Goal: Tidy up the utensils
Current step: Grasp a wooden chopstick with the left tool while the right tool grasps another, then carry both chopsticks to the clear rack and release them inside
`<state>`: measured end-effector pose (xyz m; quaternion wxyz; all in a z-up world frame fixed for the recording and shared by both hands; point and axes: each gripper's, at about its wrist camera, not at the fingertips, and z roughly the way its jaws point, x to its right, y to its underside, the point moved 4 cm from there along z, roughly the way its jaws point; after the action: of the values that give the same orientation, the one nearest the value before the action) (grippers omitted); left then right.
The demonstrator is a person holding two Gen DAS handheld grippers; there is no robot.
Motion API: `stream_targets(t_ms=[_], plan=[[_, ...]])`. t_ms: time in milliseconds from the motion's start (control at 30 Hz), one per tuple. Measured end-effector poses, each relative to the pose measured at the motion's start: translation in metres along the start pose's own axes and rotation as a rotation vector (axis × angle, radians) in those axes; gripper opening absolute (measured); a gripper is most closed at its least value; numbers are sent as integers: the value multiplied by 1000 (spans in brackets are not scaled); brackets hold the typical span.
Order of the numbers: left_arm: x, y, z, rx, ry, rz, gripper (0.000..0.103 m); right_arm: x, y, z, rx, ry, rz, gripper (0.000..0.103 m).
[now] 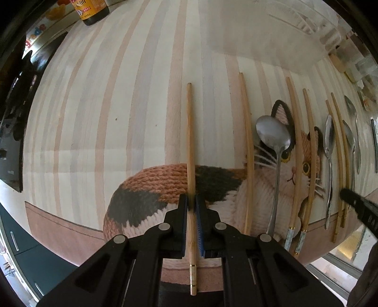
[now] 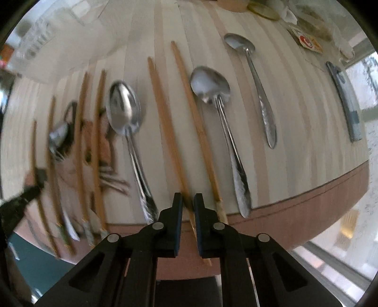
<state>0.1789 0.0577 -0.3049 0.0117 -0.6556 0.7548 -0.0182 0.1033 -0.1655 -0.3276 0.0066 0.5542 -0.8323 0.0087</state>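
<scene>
Striped cat tablecloth [image 1: 146, 99], chopsticks [image 2: 165, 122], spoons [image 2: 124, 106], sauce bottle [image 1: 91, 10]

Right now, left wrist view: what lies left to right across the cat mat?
Sauce bottle at far left top → chopsticks held in the left gripper → chopstick pair → large spoon → two capped chopsticks → slim spoon → right gripper tip.

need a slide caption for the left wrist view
Left gripper shut on a wooden chopstick on the cat-print tablecloth, with chopsticks and spoons lined up to its right.
</scene>
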Motion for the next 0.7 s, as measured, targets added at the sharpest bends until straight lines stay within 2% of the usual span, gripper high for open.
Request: stream_targets(t_ms=[133,233,300,467,533,700], plan=[[-6,-12,1,1,11,10,8,5,-31,-6,36,-16,-5,12],[-9,-21,1,-1,20,17,8,0,-40,-1,37,19,-21,10],[-11,-25,2,-4,28,22,9,0,-37,2,22,39,-12,9],[-15,-36,2,2,24,54,9,10,-3,6,-40,22,43,8],[-10,-37,4,5,24,67,13,13,4,9,-42,34,42,8],[0,-42,8,12,-5,103,16,11,1,13,-47,58,63,9]])
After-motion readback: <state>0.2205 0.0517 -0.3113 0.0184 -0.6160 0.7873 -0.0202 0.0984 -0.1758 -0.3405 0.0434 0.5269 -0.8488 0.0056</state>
